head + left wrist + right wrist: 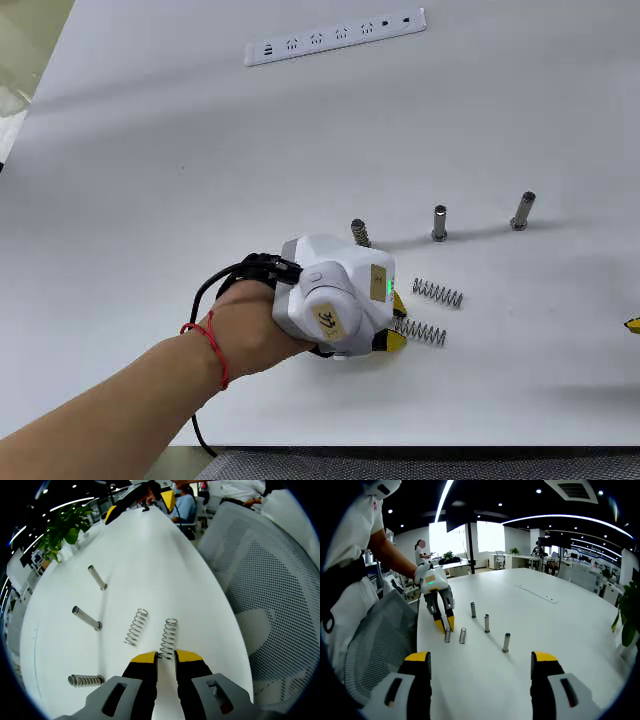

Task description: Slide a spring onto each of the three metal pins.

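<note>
1. Head view: the left gripper (392, 322) sits low on the table (150, 150), its tips at one end of the nearer spring (420, 331); the second spring (437, 292) lies just beside it; the sprung pin (360, 232) is done; the middle pin (439, 222) and far pin (522, 210) stand bare.
2. Left gripper view: the jaws stand at a narrow gap around the nearer spring's end; whether they pinch it, I cannot tell; it looks light, springy and apt to roll, so a gentle hold across the coils seems best.
3. Right gripper view: the right gripper (482, 657) gapes wide, holding nothing, back from the pins.
</note>
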A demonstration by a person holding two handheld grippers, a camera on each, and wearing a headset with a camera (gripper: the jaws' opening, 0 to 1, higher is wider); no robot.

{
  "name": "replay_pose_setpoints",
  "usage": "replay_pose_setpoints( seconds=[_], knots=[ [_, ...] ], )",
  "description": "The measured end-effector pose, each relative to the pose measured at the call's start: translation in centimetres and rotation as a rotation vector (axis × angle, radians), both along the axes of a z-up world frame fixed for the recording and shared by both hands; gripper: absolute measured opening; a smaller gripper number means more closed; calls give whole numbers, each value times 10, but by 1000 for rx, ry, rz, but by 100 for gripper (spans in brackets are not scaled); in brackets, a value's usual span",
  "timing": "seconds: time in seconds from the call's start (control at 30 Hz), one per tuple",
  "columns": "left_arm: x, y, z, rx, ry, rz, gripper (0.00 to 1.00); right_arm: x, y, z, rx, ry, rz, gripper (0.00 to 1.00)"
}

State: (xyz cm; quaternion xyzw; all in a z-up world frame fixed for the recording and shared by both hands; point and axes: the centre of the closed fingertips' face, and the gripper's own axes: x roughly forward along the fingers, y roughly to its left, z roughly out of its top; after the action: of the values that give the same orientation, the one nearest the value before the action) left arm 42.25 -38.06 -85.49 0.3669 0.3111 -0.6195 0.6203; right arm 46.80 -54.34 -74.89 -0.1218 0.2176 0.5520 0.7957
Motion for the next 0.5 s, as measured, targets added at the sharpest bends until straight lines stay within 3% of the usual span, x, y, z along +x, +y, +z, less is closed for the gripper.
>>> replay_pose_setpoints(
  seconds=[0.5],
  knots=[
    [0, 1, -1, -1, -1, 16, 11, 1, 3, 1, 0, -1, 3, 83]
  ],
)
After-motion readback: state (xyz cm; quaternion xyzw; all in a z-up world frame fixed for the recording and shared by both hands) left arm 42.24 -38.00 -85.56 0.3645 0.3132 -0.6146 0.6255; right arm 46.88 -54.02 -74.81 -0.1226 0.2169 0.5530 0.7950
